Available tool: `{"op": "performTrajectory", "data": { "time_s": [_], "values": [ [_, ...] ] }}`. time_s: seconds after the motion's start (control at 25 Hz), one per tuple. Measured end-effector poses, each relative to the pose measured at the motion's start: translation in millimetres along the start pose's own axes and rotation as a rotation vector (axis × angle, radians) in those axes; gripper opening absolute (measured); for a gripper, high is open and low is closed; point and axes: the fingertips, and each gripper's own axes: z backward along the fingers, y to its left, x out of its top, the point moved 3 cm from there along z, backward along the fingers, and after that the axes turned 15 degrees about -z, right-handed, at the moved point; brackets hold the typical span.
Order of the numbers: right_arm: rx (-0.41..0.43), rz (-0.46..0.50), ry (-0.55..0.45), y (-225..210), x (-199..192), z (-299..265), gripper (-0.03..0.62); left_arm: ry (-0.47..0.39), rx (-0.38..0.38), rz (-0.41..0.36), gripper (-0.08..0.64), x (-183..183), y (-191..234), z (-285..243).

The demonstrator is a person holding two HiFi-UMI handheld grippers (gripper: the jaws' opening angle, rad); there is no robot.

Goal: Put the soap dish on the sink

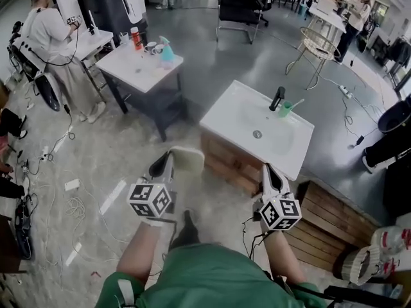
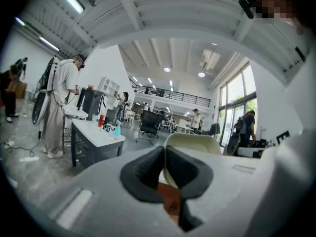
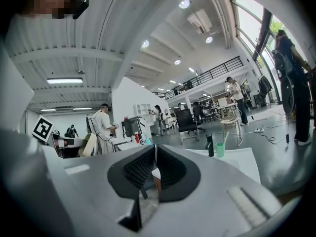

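My left gripper pinches the rim of the cream soap dish, holding it in the air near the white sink's near left corner. My right gripper has its jaws pressed together, empty.

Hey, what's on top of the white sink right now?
A black faucet and a green cup holding a toothbrush stand at the sink's far edge. The cup's inside is hidden. The soap dish sits in the left gripper.
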Motion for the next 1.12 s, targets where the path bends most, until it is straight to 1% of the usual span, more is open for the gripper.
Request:
{"op": "performTrajectory", "data": {
  "time_s": [0.16,0.4,0.56,0.68,0.84,0.96,1.12],
  "values": [
    [-0.045,0.016,0.009,5.3,-4.6,-53.6,0.014,-0.008,-0.032,0.028,0.014,-6.6,48.1,-39.8],
    [-0.087,0.018,0.008,18.4,-8.6,-132.8,0.014,-0.004,-0.053,0.033,0.014,-5.1,120.9,-91.6],
    [-0.103,0.034,-0.016,28.5,-0.7,-172.1,0.014,-0.001,-0.072,0.033,0.014,-4.2,155.7,-119.5],
    [-0.135,0.044,-0.037,26.8,5.2,-187.8,0.014,-0.004,-0.106,0.041,0.014,-6.1,164.9,-138.5],
    [-0.182,0.045,-0.043,19.5,8.0,-194.5,0.014,-0.001,-0.154,0.052,0.014,-8.5,163.5,-162.9],
    [-0.201,0.052,-0.044,13.6,10.8,-198.9,0.014,0.006,-0.173,0.062,0.014,-10.6,162.3,-181.0],
    [-0.222,0.051,-0.044,-4.6,12.6,-212.1,0.014,0.028,-0.190,0.072,0.014,-20.0,160.8,-210.5]
  ]
}}
